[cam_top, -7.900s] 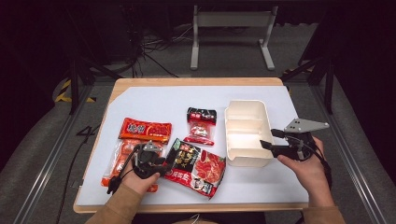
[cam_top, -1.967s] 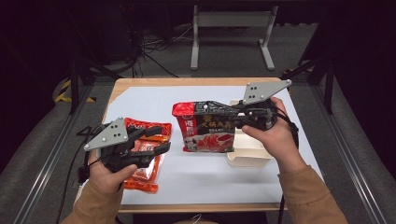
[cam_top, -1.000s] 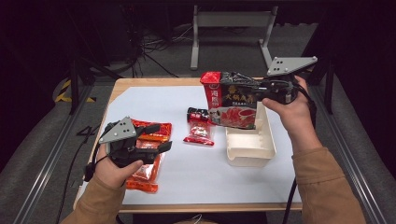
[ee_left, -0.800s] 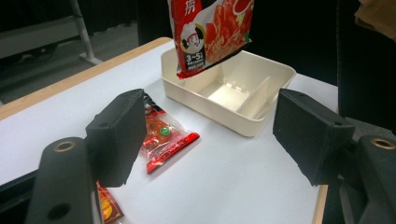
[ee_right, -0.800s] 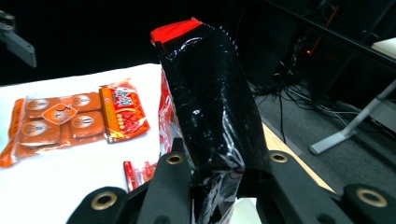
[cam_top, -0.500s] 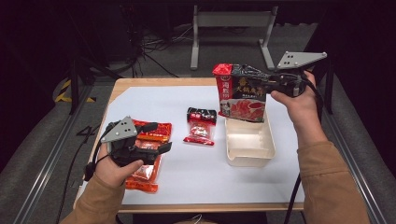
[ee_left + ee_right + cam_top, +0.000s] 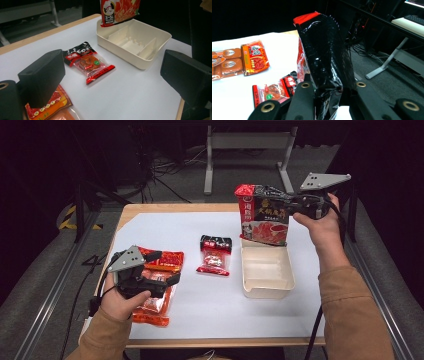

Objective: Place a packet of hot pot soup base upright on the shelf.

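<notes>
Over the last second I carried the big pouch [image 7: 264, 215] up and away from me with the right gripper [image 7: 295, 205]; it now hangs upright, its lower edge just above the far end of the tray [image 7: 265, 282], where before it was lower and nearer the middle of the table. The right jaws are clenched on the pouch's edge: in the right gripper view the black foil [image 7: 324, 62] is pinched between them. The left gripper [image 7: 165, 270] has just been opening; in the left gripper view its jaws stand wide with nothing between them, so it is released, hovering over the orange packs [image 7: 155, 285] just below it. The small packet [image 7: 214, 256] lies flat on the table ahead of the left gripper, between it and the tray. My reading: the pouch is lined up for lowering into the tray, which is empty so far, and the left hand is free to take a next pack. Risk: the pouch is taller than the tray's compartments and may need laying flat.
</notes>
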The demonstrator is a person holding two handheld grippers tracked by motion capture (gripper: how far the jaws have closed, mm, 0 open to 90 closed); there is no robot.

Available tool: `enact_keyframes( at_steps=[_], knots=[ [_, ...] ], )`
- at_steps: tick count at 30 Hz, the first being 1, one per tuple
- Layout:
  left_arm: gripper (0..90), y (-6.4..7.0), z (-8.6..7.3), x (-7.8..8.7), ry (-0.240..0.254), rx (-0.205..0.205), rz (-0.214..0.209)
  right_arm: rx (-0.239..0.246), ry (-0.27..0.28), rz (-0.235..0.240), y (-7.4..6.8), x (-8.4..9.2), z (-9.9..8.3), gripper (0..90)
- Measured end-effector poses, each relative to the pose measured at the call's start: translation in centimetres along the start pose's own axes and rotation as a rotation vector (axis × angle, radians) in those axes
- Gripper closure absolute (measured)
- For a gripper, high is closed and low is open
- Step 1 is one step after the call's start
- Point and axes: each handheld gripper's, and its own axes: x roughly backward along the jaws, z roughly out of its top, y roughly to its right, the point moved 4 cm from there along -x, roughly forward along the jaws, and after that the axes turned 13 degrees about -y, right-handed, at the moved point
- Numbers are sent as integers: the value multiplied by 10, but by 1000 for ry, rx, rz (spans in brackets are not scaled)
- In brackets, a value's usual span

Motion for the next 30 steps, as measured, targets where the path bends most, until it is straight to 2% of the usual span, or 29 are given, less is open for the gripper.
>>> enact_keyframes(
  at_steps=[8,17,30],
  knots=[
    [57,-1,-7,2,-10,24,15,15,18,5,9,-11,-5,786],
    [55,-3,-12,3,-17,41,23,9,9,19,15,-23,-16,785],
    [54,-6,-14,1,-29,48,18,-21,0,35,21,-37,-34,780]
  ],
)
